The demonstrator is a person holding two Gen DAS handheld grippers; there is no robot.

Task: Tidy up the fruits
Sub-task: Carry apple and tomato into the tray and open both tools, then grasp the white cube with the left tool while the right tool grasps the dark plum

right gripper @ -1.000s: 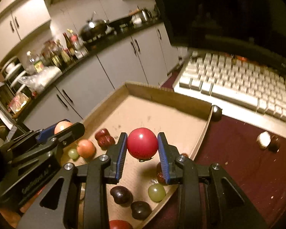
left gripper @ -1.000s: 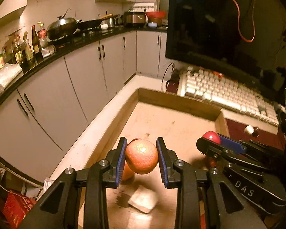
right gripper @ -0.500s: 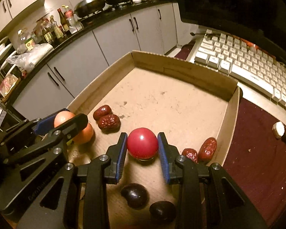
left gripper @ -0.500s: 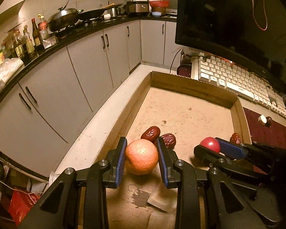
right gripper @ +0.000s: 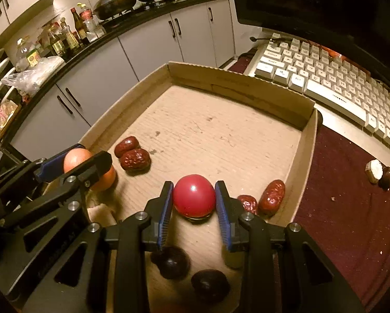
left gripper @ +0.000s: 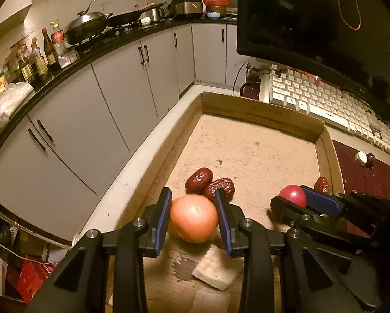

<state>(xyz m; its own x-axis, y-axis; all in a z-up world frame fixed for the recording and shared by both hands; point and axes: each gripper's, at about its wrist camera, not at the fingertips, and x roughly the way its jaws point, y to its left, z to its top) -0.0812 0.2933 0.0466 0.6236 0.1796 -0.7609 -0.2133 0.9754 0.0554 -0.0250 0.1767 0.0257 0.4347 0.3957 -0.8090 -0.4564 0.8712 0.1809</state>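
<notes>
Table (right gripper: 346, 208): dark red cloth at the right of the right wrist frame, with crumbs and two small bits lying on it.
Monitor (left gripper: 312, 20): dark screen filling the upper right of the left wrist frame.
Keyboard (right gripper: 325, 78): pale keys, upper right, just beyond the box.
Box (right gripper: 236, 83): shallow cardboard tray at frame centre, its far wall near the keyboard.
Left gripper (left gripper: 194, 216): low centre of its own frame; its jaws have just been opening, and the orange sits between the blue pads, with the right pad looking slightly clear of it.
Right gripper (right gripper: 194, 199): low centre of its own frame, pads pressed on both sides of the red fruit.
Orange (left gripper: 194, 217): resting low in the box, near its left wall.
Red fruit (right gripper: 194, 198): round, glossy, down on the box floor.
Dates (right gripper: 135, 159): two touching, just right of the orange; two more by the right wall.
Dark fruits (right gripper: 172, 262): two at the bottom edge, beneath the right gripper.
</notes>
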